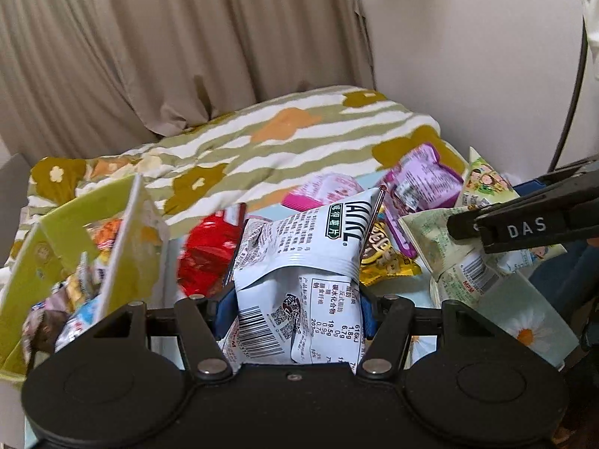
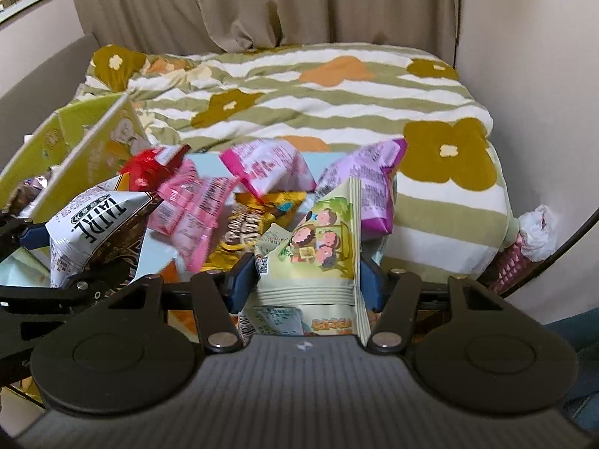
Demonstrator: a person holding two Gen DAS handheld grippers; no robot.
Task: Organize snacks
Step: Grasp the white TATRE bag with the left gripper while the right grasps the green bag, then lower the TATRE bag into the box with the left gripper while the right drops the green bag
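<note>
My left gripper [image 1: 295, 312] is shut on a white chips bag [image 1: 299, 247]; its blue pads squeeze the bag's lower part and the bag stands upright above them. The same bag [image 2: 93, 224] shows at the left of the right wrist view. My right gripper [image 2: 307, 282] is shut on a pale green bag with cartoon children [image 2: 322, 239], pinched between both blue pads. From the left wrist view that gripper [image 1: 468, 228] comes in from the right, over the pale green bag [image 1: 445, 250].
A yellow-green cardboard box [image 1: 71, 232] with several snacks inside stands at the left. Loose packets lie in a pile on the bed: red [image 2: 149, 168], pink [image 2: 194, 205], yellow [image 2: 254, 220], purple [image 2: 374, 187]. A striped floral blanket [image 2: 337, 104] lies behind, with curtains and walls beyond.
</note>
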